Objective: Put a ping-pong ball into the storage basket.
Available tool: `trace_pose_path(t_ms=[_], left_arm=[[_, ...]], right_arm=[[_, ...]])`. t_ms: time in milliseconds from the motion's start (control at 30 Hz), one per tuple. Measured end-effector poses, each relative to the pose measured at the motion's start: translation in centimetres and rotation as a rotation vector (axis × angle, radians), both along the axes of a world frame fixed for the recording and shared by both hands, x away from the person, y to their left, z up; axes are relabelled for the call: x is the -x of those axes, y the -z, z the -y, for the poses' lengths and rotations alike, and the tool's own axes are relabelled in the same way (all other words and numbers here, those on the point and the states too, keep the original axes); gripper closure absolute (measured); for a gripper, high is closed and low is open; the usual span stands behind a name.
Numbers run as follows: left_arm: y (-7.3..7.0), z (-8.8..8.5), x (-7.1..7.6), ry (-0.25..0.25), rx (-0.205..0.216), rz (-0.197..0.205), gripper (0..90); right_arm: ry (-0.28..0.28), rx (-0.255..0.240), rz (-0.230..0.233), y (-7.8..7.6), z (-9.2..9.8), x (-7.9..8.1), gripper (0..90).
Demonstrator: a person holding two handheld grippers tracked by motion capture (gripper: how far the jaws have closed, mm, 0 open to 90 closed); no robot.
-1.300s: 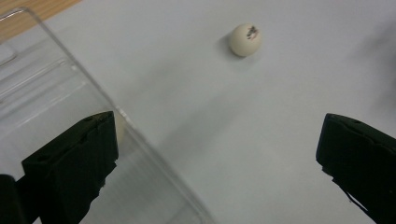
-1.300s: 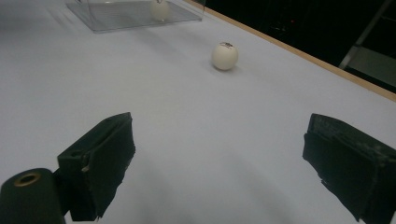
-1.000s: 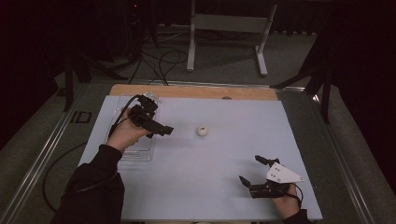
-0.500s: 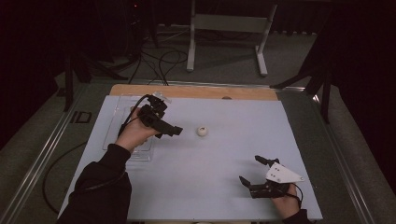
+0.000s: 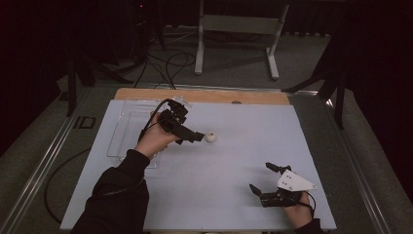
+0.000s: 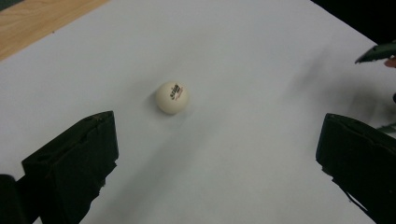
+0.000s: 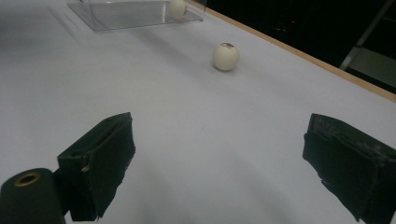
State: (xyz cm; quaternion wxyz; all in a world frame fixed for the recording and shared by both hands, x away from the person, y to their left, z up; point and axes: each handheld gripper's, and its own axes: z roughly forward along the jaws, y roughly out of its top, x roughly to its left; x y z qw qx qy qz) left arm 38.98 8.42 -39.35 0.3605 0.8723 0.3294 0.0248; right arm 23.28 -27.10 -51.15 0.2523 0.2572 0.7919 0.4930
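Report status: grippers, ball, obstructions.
Left hand-held gripper open beside ball. Right hand-held gripper open, apart. Ball loose on table. Nothing between.

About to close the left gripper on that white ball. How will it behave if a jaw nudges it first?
The white ball is round and sits free on the smooth white sheet, so it will probably roll off. Its printed mark suggests a table-tennis ball, likely very light. The left gripper is open wide, so centre it first.

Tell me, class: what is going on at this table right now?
A person holds a gripper in each hand. The left gripper, jaws open, reaches toward a white ball lying loose on the white sheet, beside a clear tray. It has not closed on the ball. The right gripper, also open and holding nothing, rests near the table's front edge.
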Motion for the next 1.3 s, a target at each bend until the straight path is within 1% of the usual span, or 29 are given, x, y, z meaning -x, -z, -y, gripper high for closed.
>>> trace_pose_path(t_ms=[67, 100, 200, 233, 267, 300, 400, 500, 767, 800, 867, 900, 933, 1033, 1133, 1167, 1200, 1233, 1300], left_arm=[[0.1, 0.3, 0.0, -0.002, 0.004, 0.012, 0.4], [0.1, 0.5, -0.1, 0.001, 0.016, 0.017, 0.4], [0.1, 0.8, -0.1, -0.013, 0.055, 0.032, 0.4], [0.2, 0.9, -0.2, -0.017, 0.062, 0.042, 0.4], [0.2, 1.0, -0.2, -0.013, 0.065, 0.043, 0.4], [0.3, 1.1, -0.2, -0.021, 0.066, 0.043, 0.4], [0.7, 1.6, -0.3, -0.028, 0.051, 0.056, 0.4], [1.1, 2.0, -0.4, -0.035, 0.052, 0.063, 0.4], [1.9, 3.0, -0.6, -0.031, 0.049, 0.064, 0.4], [2.1, 3.4, -0.7, -0.036, 0.038, 0.057, 0.4], [2.3, 3.5, -0.8, -0.034, 0.032, 0.053, 0.4], [2.7, 3.8, -0.9, -0.036, 0.021, 0.049, 0.5], [2.8, 3.9, -0.9, -0.04, 0.02, 0.046, 0.4], [3.1, 4.1, -1.1, -0.044, 0.023, 0.042, 0.5], [3.4, 4.4, -1.2, -0.049, 0.018, 0.039, 1.2], [3.7, 4.6, -1.3, -0.05, 0.025, 0.033, 1.3], [3.8, 4.6, -1.3, -0.049, 0.018, 0.034, 1.3], [3.9, 4.7, -1.4, -0.053, 0.025, 0.031, 1.5], [4.1, 4.8, -1.5, -0.058, 0.023, 0.031, 1.6]], right_arm=[[-0.001, 0.0, -0.001, 0.0, 0.0, 0.0, 9.0], [-0.002, 0.0, 0.0, 0.0, 0.0, 0.0, 9.0], [-0.002, 0.001, 0.001, 0.0, 0.0, 0.0, 9.0], [-0.002, -0.002, 0.0, 0.0, 0.0, 0.0, 9.0], [-0.003, 0.0, 0.0, 0.0, 0.0, 0.0, 9.0], [-0.003, 0.0, -0.001, 0.0, 0.0, 0.0, 9.0], [-0.004, 0.0, -0.003, 0.0, -0.1, 0.0, 9.0], [-0.005, -0.002, -0.004, 0.1, 0.0, -0.1, 9.0], [-0.006, -0.002, -0.005, 0.1, 0.0, 0.0, 9.0], [-0.007, -0.001, -0.005, 0.1, -0.1, -0.1, 9.0], [-0.008, -0.001, -0.007, 0.1, -0.1, 0.0, 9.0], [-0.009, -0.001, -0.006, 0.1, -0.1, 0.0, 9.0], [-0.009, -0.003, -0.006, 0.1, -0.1, 0.0, 9.0], [-0.006, -0.003, -0.007, 0.1, 0.0, -0.1, 9.0], [-0.008, -0.005, -0.008, 0.1, -0.1, 0.0, 9.0], [-0.008, -0.005, -0.011, 0.1, -0.1, 0.0, 9.0], [-0.007, -0.003, -0.012, 0.1, -0.1, 0.0, 9.0], [-0.007, -0.003, -0.012, 0.1, -0.1, 0.0, 9.0], [-0.006, -0.003, -0.009, 0.1, -0.1, 0.0, 9.0]])
